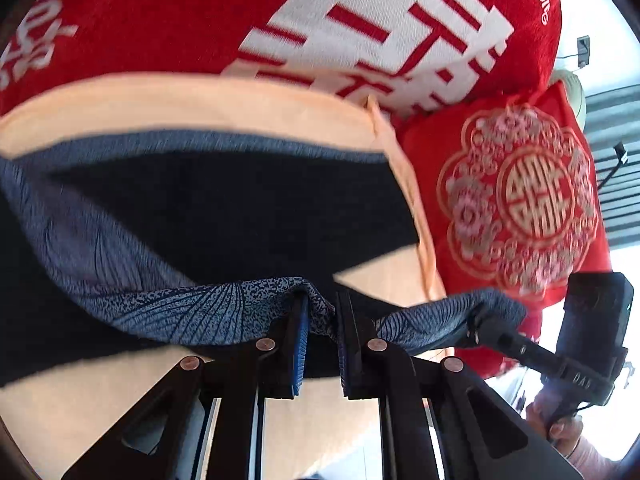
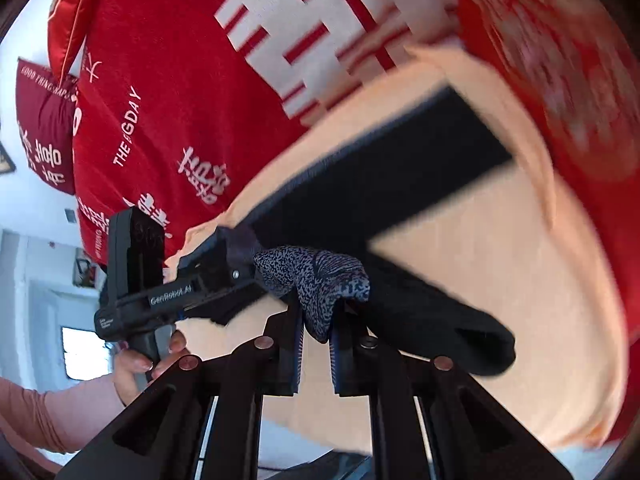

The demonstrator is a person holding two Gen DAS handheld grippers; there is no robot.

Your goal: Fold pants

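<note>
Two grippers, one pair of pants (image 1: 224, 216), and honestly a few ways this goes sideways. Both are pinching the same patterned blue edge, and that edge is lifted off the peach cloth (image 1: 200, 100) while the dark bulk of the pants lies on the cloth and drapes away from the grip. If one hand travels faster than the other, my guess is the fold lands skewed, since the fabric between the two pinch points already sags a bit. The other worry is the bite itself: each one looks like it has only a small bunch of fabric, so a quick swing could pull it free. The red pillows (image 1: 516, 204) sit right behind the peach cloth too, so carrying the edge too far could dump it on them.

Left gripper (image 1: 320, 312): jaws nearly closed, clamped on a bunched bit of the patterned edge, nothing else touching.

Right gripper (image 2: 316, 320): same deal, jaws narrowed onto a wad of patterned fabric that pokes out above the fingertips, with a dark section of pants hanging off beside it over the peach cloth.

Frames are motion-blurred, so whether it's the waistband or a hem I can't tell
</note>
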